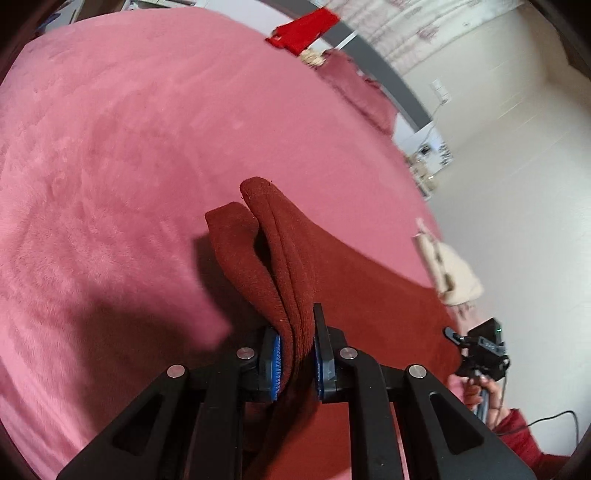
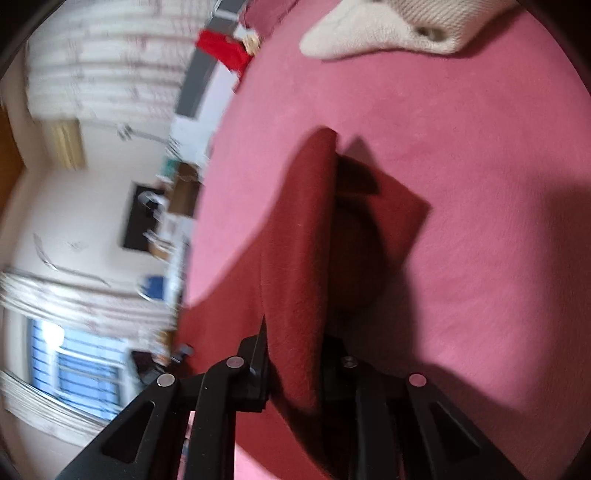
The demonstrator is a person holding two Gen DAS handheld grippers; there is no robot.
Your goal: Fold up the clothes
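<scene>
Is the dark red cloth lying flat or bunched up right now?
Bunched and partly lifted. The cloth stands in doubled folds between the left tool pads, and the right tool pinches another fold; the rest drapes onto the pink bed.

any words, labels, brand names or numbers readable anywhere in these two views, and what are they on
None can be read.
Dark red garment: no tag or print shows.
Pink blanket: plain.
Cream knit garment: no label visible.
Bright red item at the bed's far edge: no lettering visible.
Clutter on the far shelves: too blurred to tell.
Black device by the person's hand: any markings are too small to read.
</scene>
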